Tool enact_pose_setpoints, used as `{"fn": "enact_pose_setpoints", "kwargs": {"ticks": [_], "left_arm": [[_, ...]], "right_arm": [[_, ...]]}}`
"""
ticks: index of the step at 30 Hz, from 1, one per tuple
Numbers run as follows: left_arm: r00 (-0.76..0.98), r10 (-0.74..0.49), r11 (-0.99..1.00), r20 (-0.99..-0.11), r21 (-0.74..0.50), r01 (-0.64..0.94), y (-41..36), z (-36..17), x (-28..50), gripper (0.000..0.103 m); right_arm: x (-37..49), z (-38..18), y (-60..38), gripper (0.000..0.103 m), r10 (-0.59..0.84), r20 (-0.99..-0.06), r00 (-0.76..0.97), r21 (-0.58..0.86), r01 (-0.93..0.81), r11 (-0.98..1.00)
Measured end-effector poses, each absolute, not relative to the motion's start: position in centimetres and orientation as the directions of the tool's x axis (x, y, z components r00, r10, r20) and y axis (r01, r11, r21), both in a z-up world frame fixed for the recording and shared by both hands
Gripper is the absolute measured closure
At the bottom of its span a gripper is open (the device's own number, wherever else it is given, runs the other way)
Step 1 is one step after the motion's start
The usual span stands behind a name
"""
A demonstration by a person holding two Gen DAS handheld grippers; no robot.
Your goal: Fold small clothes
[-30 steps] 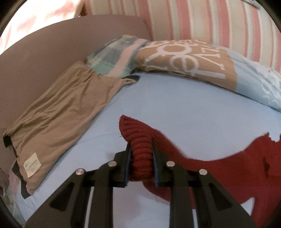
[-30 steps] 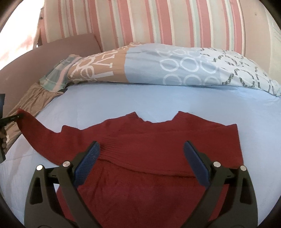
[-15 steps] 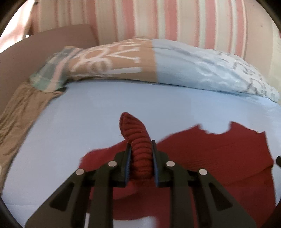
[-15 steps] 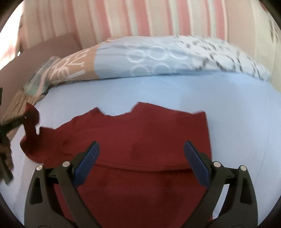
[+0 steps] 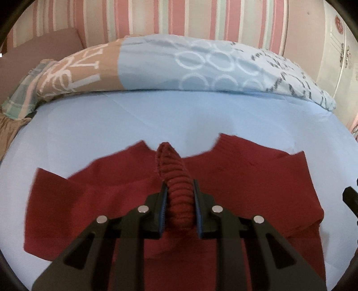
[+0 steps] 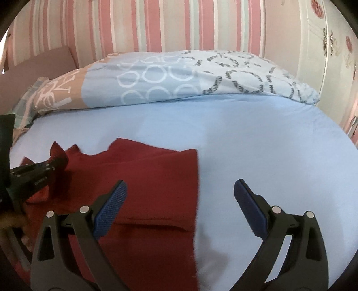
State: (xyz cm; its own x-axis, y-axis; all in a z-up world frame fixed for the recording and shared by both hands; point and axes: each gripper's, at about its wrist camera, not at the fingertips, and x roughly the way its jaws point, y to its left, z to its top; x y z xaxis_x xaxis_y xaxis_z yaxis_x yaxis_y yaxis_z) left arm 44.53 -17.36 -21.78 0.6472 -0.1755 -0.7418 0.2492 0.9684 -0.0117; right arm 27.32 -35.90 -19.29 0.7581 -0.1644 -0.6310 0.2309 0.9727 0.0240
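Observation:
A dark red knit sweater (image 5: pixel 257 179) lies flat on the light blue bed sheet (image 5: pixel 156 116). My left gripper (image 5: pixel 179 209) is shut on the ribbed cuff of its sleeve (image 5: pixel 176 179) and holds the cuff above the sweater's body, near the neckline. In the right wrist view the sweater (image 6: pixel 145 179) lies at lower left and the left gripper (image 6: pixel 48 166) shows at the left edge with the cuff in it. My right gripper (image 6: pixel 180 207) is open and empty, above the sweater's right edge.
A patterned blue and tan duvet (image 5: pixel 201 65) lies bunched along the back of the bed, against a pink striped wall (image 5: pixel 179 18). A brown garment (image 5: pixel 9 129) lies at the far left. A white wardrobe (image 6: pixel 331 51) stands at the right.
My left gripper has carried the sleeve cuff from the left side across over the sweater's body. My right gripper has shifted right, to the sweater's right edge, still open.

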Motion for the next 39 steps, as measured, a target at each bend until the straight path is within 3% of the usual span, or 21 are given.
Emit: {"fn": "enact_pose_setpoints", "kwargs": {"ticks": [6,8,9,10,12,15,22,26,30,32,36,37,38,39], "left_arm": [[0.632,-0.168,0.968,-0.757,-0.005,0.251,-19.4,-23.3,44.3,0.081],[0.633,-0.154,0.970,-0.759,0.005,0.241,-19.4,-23.6,44.1,0.073],[0.631,-0.150,0.972,-0.761,0.004,0.235,-19.4,-23.8,43.9,0.067],[0.633,-0.149,0.974,-0.759,-0.002,0.226,-19.3,-23.7,43.5,0.044],[0.665,-0.134,0.980,-0.735,0.000,0.198,-18.9,-23.1,42.6,0.022],[0.689,-0.141,0.981,-0.711,-0.008,0.193,-17.8,-21.8,41.6,0.013],[0.728,-0.042,0.995,-0.685,0.041,0.096,-10.6,-20.6,41.3,0.010],[0.723,0.012,0.998,-0.690,0.055,0.036,-6.4,-21.2,41.6,0.010],[0.721,0.045,0.998,-0.691,0.062,-0.002,-3.4,-21.7,41.3,0.010],[0.718,0.049,0.998,-0.694,0.056,-0.014,-2.2,-22.0,41.1,0.010],[0.716,0.051,0.999,-0.696,0.050,-0.023,-0.6,-22.3,40.8,0.010],[0.716,0.053,0.998,-0.696,0.051,-0.024,-0.4,-22.2,40.9,0.010],[0.716,0.056,0.998,-0.696,0.053,-0.026,-0.2,-22.2,40.9,0.010],[0.716,0.060,0.998,-0.696,0.054,-0.031,0.1,-22.1,40.9,0.010]], "right_arm": [[27.1,-19.2,-36.7,0.007,-0.178,-0.611,0.771,0.012,0.234,0.972],[27.4,-19.1,-36.7,0.007,-0.183,-0.610,0.771,0.011,0.240,0.971],[27.6,-19.1,-36.8,0.007,-0.186,-0.607,0.773,0.010,0.241,0.970],[27.7,-19.0,-36.8,0.007,-0.187,-0.604,0.775,0.009,0.242,0.970],[28.2,-18.8,-36.8,0.007,-0.186,-0.599,0.779,0.013,0.242,0.970],[29.0,-18.4,-36.4,0.007,-0.169,-0.589,0.790,0.024,0.225,0.974],[31.6,-18.9,-33.2,0.008,0.018,-0.619,0.785,0.151,0.096,0.984],[33.4,-20.1,-30.3,0.017,0.132,-0.659,0.741,0.231,0.031,0.972],[34.7,-21.4,-27.0,0.021,0.145,-0.695,0.705,0.185,-0.020,0.982],[35.4,-22.4,-25.9,0.031,0.142,-0.719,0.681,0.170,-0.026,0.985],[37.4,-24.6,-23.5,0.037,0.158,-0.760,0.630,0.168,-0.045,0.985],[37.8,-25.1,-23.2,0.042,0.166,-0.771,0.615,0.175,-0.047,0.984],[38.3,-25.9,-23.0,0.063,0.176,-0.788,0.590,0.188,-0.042,0.981],[38.4,-26.0,-23.0,0.075,0.172,-0.789,0.590,0.185,-0.040,0.982]]}}
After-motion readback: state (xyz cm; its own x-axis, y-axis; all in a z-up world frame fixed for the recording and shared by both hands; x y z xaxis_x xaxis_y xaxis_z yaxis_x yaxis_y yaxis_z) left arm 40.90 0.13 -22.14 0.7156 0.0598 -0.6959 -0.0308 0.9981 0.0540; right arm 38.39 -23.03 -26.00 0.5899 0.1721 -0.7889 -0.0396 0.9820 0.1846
